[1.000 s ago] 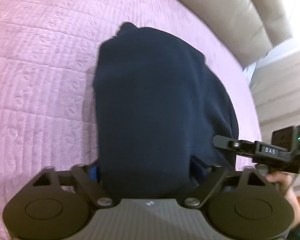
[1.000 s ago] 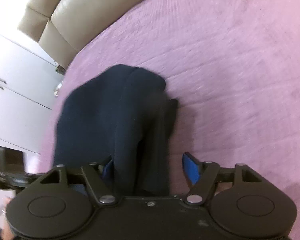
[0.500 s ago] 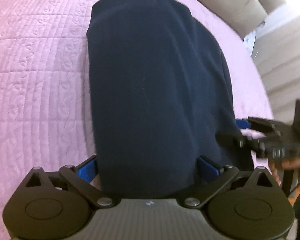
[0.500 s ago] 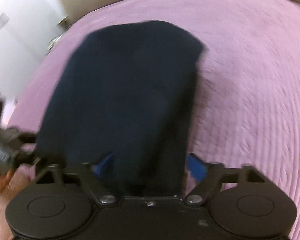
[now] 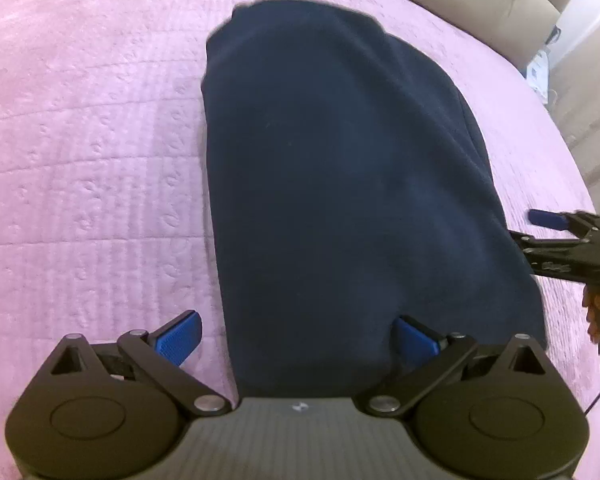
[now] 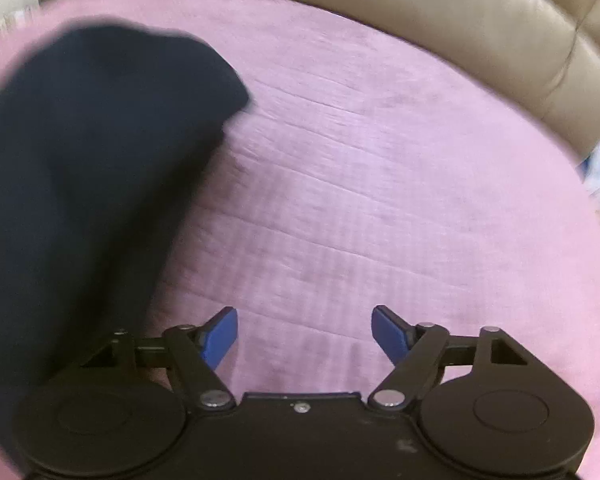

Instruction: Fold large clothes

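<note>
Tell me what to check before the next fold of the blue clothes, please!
1. Left tool let go: ok, its jaws have just opened wide, cloth lies loose between the pads.
2. Right tool empty: ok, only bedspread between its jaws, which have just been closing a little.
3. Dark blue clothes lying flat: ok, a tidy long bundle.
4. Right tool off the clothes: ok, it is beside them.
5. Hidden layers even: cannot tell.

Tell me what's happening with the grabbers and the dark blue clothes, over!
Left gripper open, pads clear of the cloth. Right gripper open over bare pink bedspread. Navy garment lies folded on the bed. Nothing in the way.
</note>
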Demonstrator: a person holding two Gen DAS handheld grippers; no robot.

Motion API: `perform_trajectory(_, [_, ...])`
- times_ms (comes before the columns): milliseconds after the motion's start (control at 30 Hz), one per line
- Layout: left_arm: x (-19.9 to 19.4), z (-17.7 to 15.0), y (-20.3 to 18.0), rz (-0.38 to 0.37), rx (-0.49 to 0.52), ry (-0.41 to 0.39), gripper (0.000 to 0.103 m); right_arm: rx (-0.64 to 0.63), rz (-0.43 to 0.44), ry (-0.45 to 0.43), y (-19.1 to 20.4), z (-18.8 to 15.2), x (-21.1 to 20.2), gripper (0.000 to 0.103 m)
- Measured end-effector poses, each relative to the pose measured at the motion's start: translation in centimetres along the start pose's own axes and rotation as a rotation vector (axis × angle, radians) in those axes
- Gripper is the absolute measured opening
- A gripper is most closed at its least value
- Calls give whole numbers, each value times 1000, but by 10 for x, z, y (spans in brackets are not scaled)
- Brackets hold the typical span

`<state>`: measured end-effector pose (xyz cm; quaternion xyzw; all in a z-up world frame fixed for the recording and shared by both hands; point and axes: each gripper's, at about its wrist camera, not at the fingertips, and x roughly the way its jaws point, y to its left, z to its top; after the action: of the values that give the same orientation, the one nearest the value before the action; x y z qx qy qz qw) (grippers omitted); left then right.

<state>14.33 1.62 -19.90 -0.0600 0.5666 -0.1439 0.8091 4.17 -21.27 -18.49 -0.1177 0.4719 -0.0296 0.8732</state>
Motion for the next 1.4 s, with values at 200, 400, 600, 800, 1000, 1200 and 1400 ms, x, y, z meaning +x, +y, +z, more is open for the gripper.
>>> perform_trajectory(200, [-41,-12,-14,85,26,-51,102,242,253,-64,-26,-1,-77,95])
perform_trajectory(400, [-78,-25,-30,152,44,-114,103,239,340,-126,1,0,-146,99])
perform_trajectory(600, [-112,-48,-45,181,49,-157,103,166,320,-17,49,-21,-164,100])
perform_trajectory(800, [-130,-78,-51,205,32,-159,103,62,347,21,83,-33,-160,100])
perform_trajectory(1000, [-126,-96,-52,281,45,-170,103,62,307,-6,82,-33,-167,100])
perform_trajectory(1200, [-123,-101,-54,272,41,-169,103,46,316,11,85,-37,-171,100])
perform_trajectory(1400, [-120,-102,-55,266,39,-160,103,33,329,18,87,-37,-170,100])
